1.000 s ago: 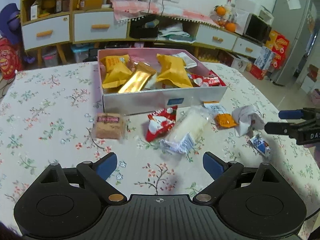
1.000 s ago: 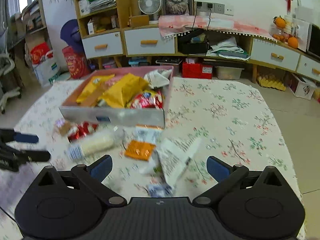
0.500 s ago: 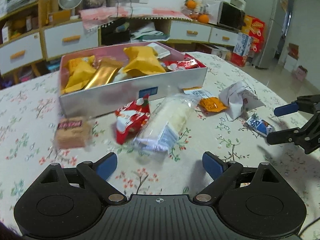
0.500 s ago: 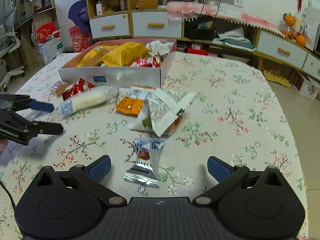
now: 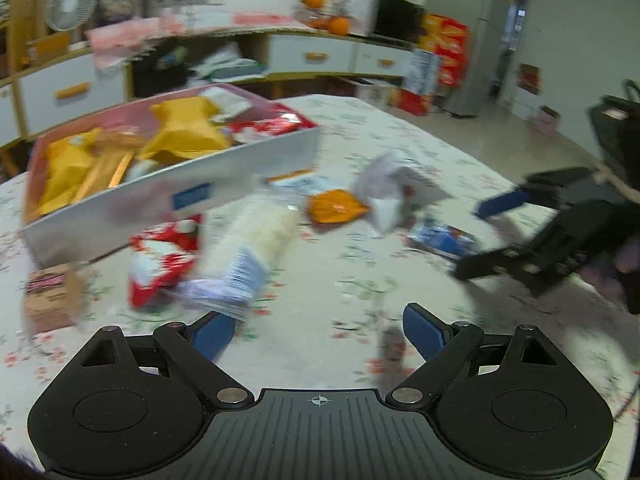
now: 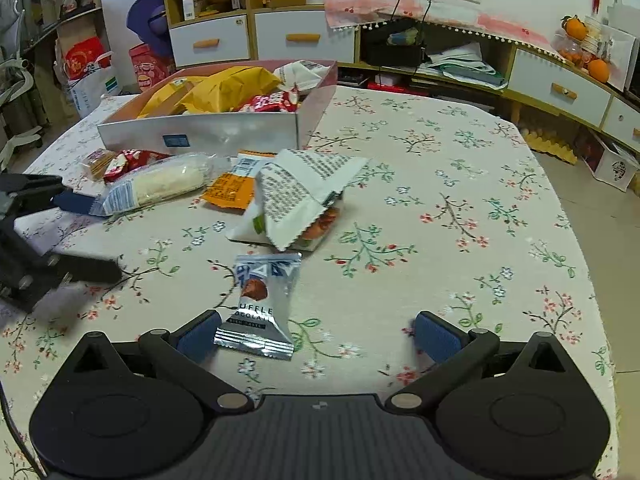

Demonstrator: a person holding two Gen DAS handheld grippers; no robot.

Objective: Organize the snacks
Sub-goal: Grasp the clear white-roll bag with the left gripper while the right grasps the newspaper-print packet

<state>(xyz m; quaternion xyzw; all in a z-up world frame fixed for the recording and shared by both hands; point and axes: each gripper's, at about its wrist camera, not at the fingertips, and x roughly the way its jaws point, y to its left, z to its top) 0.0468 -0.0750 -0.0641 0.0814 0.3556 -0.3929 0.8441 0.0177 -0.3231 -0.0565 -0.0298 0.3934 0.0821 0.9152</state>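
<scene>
A pink-lined box [image 5: 256,172] [image 6: 224,132] holds yellow and red snack packs. Loose snacks lie on the floral table in front of it: a brown biscuit pack [image 5: 50,296], a red pack [image 5: 162,258], a clear bread roll pack [image 5: 250,248] [image 6: 160,184], an orange packet [image 5: 334,206] [image 6: 230,192], a white printed bag [image 6: 304,192] and a blue-silver truffle chocolate packet [image 6: 262,304] [image 5: 442,236]. My left gripper [image 5: 318,330] is open and empty just before the bread pack. My right gripper [image 6: 318,336] is open, the chocolate packet by its left finger.
Shelves, drawers and a fan stand behind the table. A fridge and boxes are at the far right in the left wrist view. The table's right edge [image 6: 576,216] drops to tiled floor.
Both grippers have moved forward and lower toward the snacks. The right one closed in on the chocolate packet; the left one swung right toward the bread pack. Both stayed open.
</scene>
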